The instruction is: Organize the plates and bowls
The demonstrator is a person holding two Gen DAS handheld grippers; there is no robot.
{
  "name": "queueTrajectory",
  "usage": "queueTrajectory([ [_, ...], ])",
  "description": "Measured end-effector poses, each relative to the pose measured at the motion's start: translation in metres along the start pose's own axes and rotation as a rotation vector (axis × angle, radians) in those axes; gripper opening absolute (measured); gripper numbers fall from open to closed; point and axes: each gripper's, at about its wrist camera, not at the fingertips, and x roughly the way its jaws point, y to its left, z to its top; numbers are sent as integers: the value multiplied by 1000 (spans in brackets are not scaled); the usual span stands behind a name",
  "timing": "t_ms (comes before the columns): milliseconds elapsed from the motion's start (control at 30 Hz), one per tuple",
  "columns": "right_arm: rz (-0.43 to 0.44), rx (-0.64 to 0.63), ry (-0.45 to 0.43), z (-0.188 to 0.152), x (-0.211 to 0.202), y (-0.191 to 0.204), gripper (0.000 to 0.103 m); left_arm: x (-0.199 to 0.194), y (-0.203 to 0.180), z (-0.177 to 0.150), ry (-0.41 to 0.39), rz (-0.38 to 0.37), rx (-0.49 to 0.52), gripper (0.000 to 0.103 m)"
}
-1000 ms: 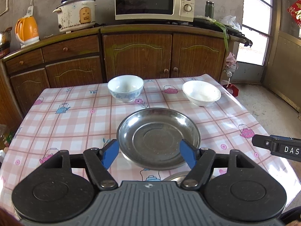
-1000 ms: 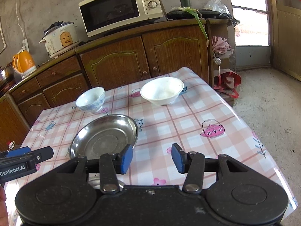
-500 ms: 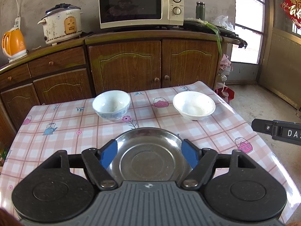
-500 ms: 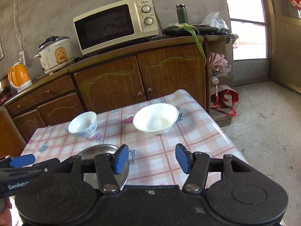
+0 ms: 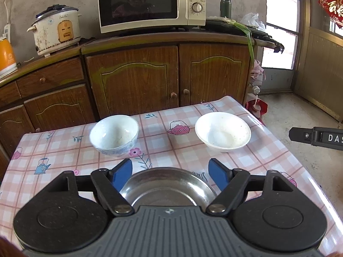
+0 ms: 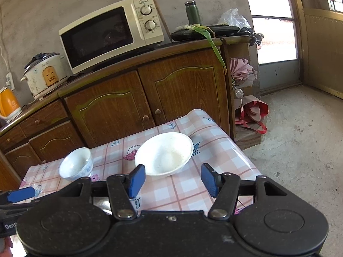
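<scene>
On the checked tablecloth [image 5: 64, 150] a blue-patterned bowl [image 5: 113, 136] stands at the far left and a white bowl [image 5: 223, 131] at the far right. A steel plate [image 5: 167, 189] lies nearer, partly under my left gripper [image 5: 169, 171], whose jaws are opening with nothing gripped. In the right wrist view, my right gripper [image 6: 172, 180] hovers just short of the white bowl [image 6: 164, 153]. Its jaws are opening and hold nothing. The blue-patterned bowl [image 6: 76, 163] is to its left. Each gripper's tip shows at the edge of the other's view.
Wooden cabinets [image 5: 171, 75] stand close behind the table, carrying a microwave [image 5: 150, 3], a rice cooker [image 5: 55, 30] and an orange kettle [image 5: 6, 55]. The table's right edge [image 6: 242, 154] drops to a concrete floor, with a red bag [image 6: 255, 111] beside the cabinet.
Both grippers moved forward over the table toward the bowls, and both sets of jaws widened. The steel plate slid down to the bottom of the left view and almost out of the right view.
</scene>
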Motion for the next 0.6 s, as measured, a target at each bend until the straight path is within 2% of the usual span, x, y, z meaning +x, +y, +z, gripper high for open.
queueTrajectory([
  [333,-18,17,41,17,69,-15,71,59,0,28,28,-20,13,84],
  [600,-20,2,113,23,130,-25,71,120,-8,45,91,-44,9,84],
])
